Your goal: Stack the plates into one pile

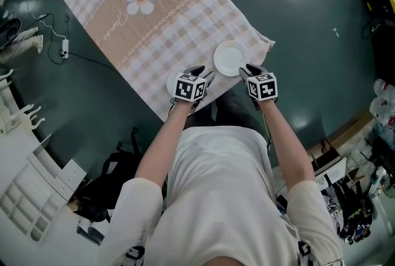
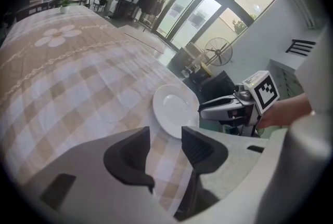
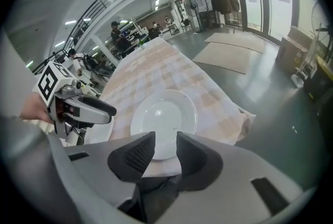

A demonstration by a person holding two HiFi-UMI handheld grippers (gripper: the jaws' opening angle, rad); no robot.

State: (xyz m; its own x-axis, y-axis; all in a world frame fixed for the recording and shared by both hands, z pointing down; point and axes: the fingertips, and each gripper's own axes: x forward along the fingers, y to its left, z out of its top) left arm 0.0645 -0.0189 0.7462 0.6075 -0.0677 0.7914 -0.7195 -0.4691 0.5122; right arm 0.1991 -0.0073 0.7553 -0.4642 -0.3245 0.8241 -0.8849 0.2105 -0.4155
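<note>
- Left tool: jaws apart, nothing between them. It is above the near edge of the cloth, partly covering the second plate.
- Right tool: jaws apart, empty. The first plate lies just ahead, by the cloth's near right corner.
- Plates lie side by side on the cloth, not yet stacked.
- Risk: a flat, thin rim may slip out of the jaws.
- Risk: both plates are close to the cloth's edge, so a sideways nudge or dragged cloth could tip one off.

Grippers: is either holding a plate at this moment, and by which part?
Nothing is held. The left gripper and the right gripper both have jaws apart with nothing between them; the plate lies on the tablecloth just ahead.
</note>
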